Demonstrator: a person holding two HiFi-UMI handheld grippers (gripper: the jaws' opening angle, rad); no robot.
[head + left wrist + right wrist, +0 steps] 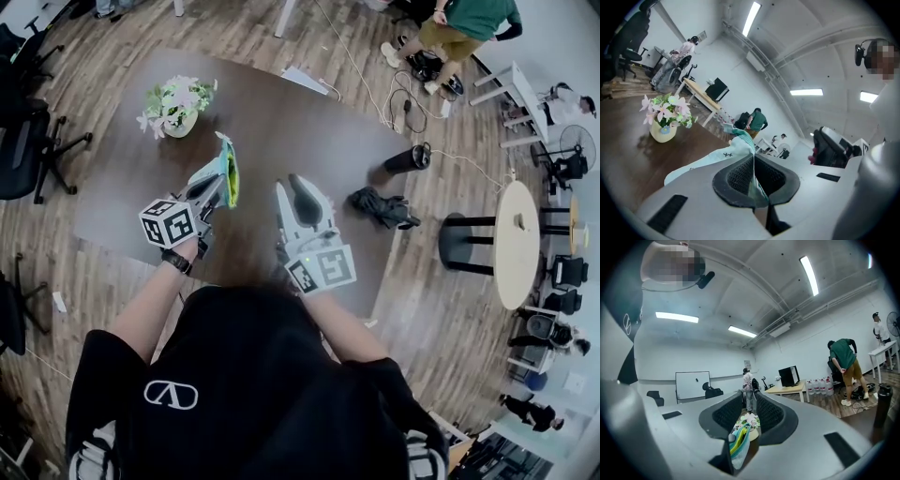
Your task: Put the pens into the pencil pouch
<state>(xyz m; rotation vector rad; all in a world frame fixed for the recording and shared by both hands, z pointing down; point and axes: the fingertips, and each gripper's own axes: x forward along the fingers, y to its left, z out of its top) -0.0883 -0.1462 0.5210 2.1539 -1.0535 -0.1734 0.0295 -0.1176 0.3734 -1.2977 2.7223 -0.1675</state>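
a: head view, what is the left tool (217,180) doing?
b: it is clamped on the pencil pouch (229,161), holding it on edge above the brown surface (281,122). the pouch's open side appears to be turned toward the right tool (300,187), likely so that hand can feed it

a: and the right tool?
b: just beside the pouch, jaws nearly together. no pens show loose on the surface, and whether any sit inside the pouch cannot be told

a: left gripper view?
b: the pads are shut on a fold of the teal pouch (726,157), which flops forward past the jaws. a flower pot (663,129) stands on the surface beyond, well apart

a: right gripper view?
b: a narrow gap between the jaws, with nothing in it. the pouch (739,441) hangs low beyond the gap, yellow-green lining showing, with the flower pot (751,419) behind it

a: anything in the way?
b: a dark bundle (380,206) and a black bottle (408,157) lie toward the surface's right edge, clear of both tools. a person in a green top (469,23) bends over at the far side of the room. the nearer risk, by judgement, is the limp pouch itself: pinched at one edge, its mouth may sag shut before a pen goes in
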